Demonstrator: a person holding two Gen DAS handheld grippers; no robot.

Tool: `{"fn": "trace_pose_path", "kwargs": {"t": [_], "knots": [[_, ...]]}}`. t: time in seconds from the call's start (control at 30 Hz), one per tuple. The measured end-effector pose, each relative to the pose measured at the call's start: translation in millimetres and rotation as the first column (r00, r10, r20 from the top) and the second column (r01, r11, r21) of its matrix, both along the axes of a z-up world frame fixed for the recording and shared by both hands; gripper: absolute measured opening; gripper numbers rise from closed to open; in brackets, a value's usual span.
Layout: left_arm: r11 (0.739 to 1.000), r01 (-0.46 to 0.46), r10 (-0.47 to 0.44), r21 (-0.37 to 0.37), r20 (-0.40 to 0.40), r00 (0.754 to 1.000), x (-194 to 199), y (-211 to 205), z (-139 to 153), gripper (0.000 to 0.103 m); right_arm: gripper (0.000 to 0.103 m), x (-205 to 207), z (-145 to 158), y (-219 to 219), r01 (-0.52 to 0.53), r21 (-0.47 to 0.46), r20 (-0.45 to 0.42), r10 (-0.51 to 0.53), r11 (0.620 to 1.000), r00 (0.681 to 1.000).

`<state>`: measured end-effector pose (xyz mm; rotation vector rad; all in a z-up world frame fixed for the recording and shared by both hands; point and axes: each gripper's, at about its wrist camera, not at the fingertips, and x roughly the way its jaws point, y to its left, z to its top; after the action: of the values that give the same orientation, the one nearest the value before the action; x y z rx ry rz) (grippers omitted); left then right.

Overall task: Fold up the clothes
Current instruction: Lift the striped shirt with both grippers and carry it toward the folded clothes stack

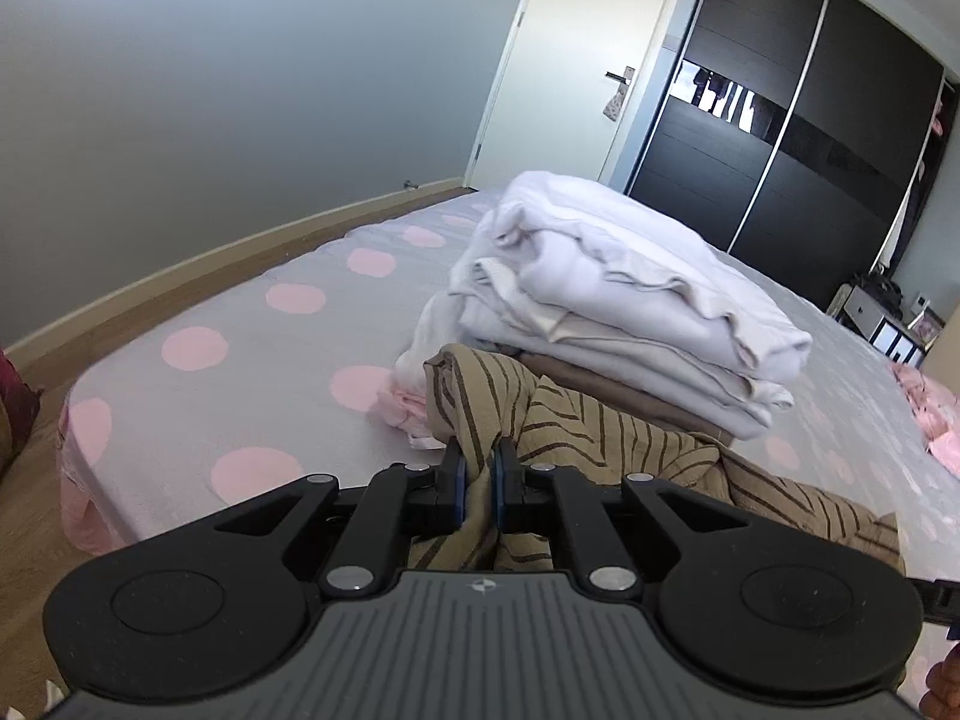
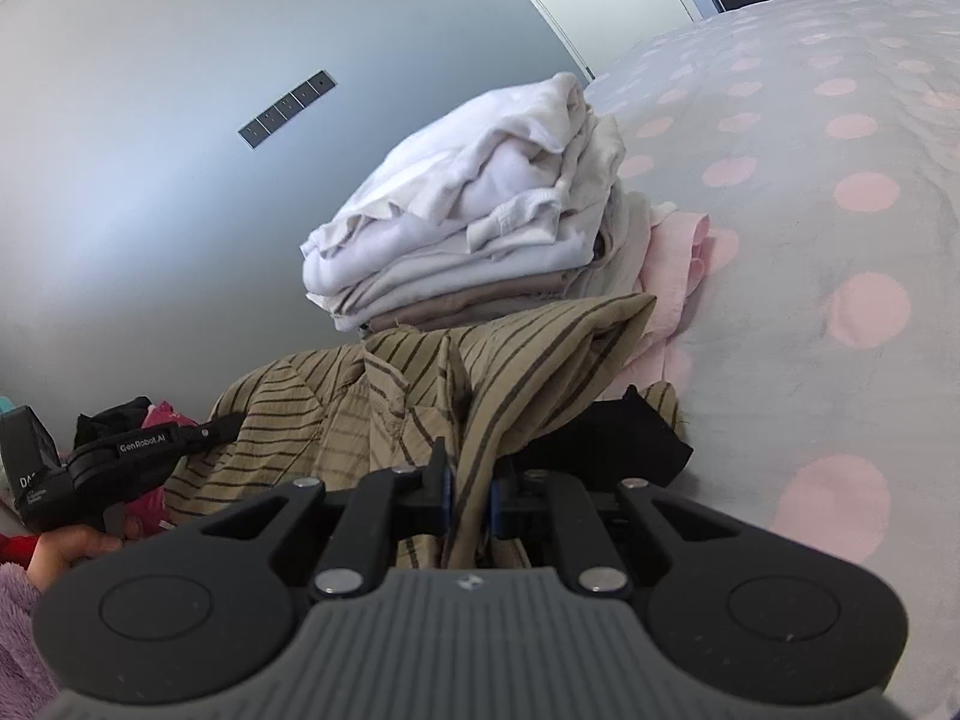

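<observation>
A tan shirt with dark brown stripes (image 1: pixel 600 420) hangs bunched between both grippers above the bed. My left gripper (image 1: pixel 478 462) is shut on a fold of it. My right gripper (image 2: pixel 468 468) is shut on another fold of the same shirt (image 2: pixel 420 384). A stack of folded white and beige clothes (image 1: pixel 600 294) sits on the bed just beyond the shirt; it also shows in the right wrist view (image 2: pixel 480 216). The left gripper's body (image 2: pixel 90 456) shows at the left of the right wrist view, held by a hand.
The bed has a grey cover with pink dots (image 1: pixel 240 324). A pink garment (image 2: pixel 678 276) lies by the stack, a black one (image 2: pixel 618 438) under the shirt. More pink cloth (image 1: pixel 930 414) lies at the right. A door (image 1: pixel 576 60) and dark wardrobe (image 1: pixel 810 120) stand behind.
</observation>
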<state>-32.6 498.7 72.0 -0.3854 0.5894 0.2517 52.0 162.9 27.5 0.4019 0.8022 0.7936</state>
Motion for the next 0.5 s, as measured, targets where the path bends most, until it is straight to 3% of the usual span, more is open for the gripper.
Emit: {"fn": "trace_pose_path", "kwargs": {"t": [0.3,0.5], "knots": [[0.999,-0.044,0.044,0.007,-0.116,0.992,27.6,20.6,-63.5,0.007,0.013,21.2,-44.8,19.2,0.001,-0.070,-0.041,-0.003,0.998,0.999],[0.997,-0.027,0.043,0.076,-0.211,0.977,40.9,13.2,-94.2,0.007,0.013,33.7,-73.9,22.9,0.002,-0.105,-0.099,-0.012,0.995,0.995]]}}
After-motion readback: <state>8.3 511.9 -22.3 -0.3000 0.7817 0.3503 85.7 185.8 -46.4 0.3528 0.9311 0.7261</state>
